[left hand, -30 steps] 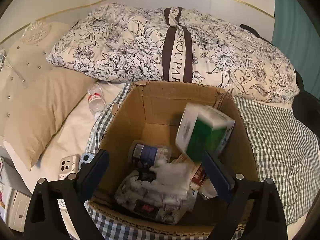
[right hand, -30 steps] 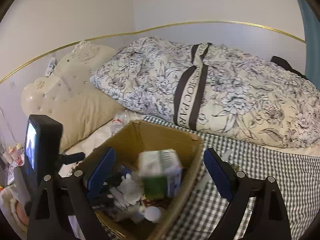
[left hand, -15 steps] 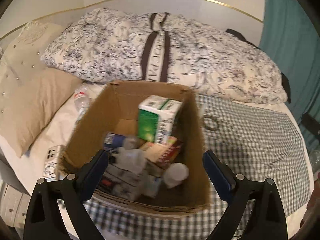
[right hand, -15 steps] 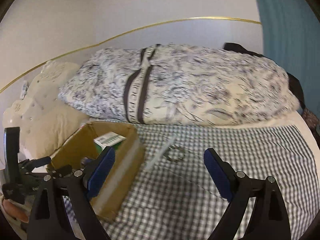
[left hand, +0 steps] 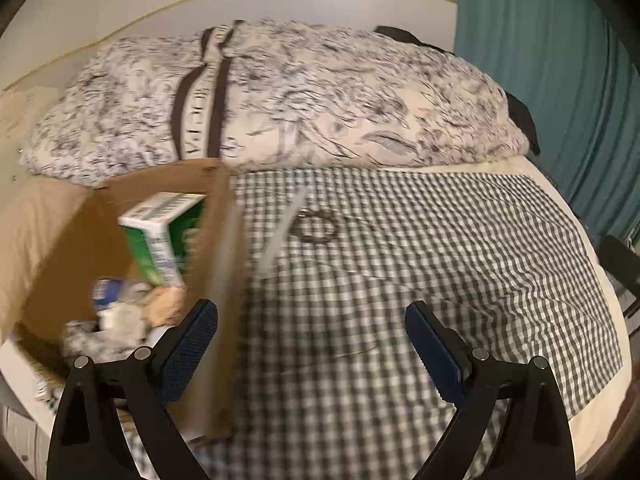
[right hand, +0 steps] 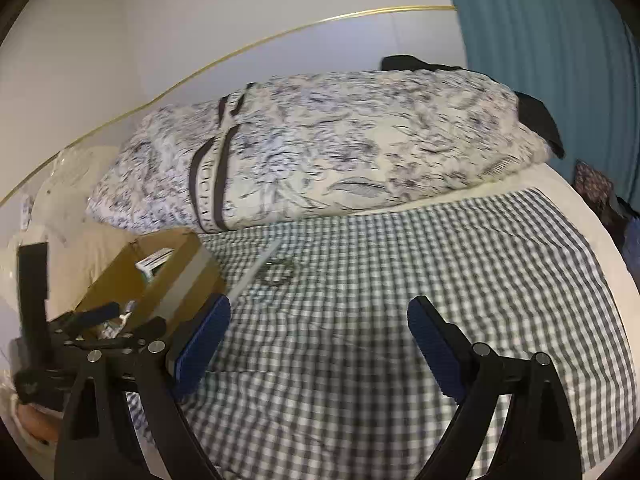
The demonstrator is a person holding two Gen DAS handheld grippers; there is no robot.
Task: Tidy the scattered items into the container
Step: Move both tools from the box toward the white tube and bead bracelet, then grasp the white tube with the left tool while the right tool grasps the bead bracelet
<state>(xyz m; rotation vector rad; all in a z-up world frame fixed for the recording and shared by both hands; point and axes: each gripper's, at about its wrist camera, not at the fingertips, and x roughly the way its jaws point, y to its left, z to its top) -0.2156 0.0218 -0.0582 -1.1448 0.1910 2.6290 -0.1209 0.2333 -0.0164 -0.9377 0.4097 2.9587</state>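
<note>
Two grippers over a checked cloth, both blurred by motion. Left gripper with jaws spread wide and nothing between the pads, hanging above bare cloth just right of the box. Right gripper likewise gaping and empty, over cloth further right; in its view the left gripper cut off at the left edge, partly masking the box. Box at near left, its far left corner out of frame in the left view. Inside: a green-and-white carton leaning upright, and below it a smeared heap of small packets, too blurred to name singly. Still out on the cloth, just right of the box: a pale stick, thin and straight, make unclear, and touching or nearly touching it a dark ring of cord or wire, too soft to tell which. Same stick and ring small in the right view. Beyond, a floral duvet folded along the far side, a teal curtain at right.
</note>
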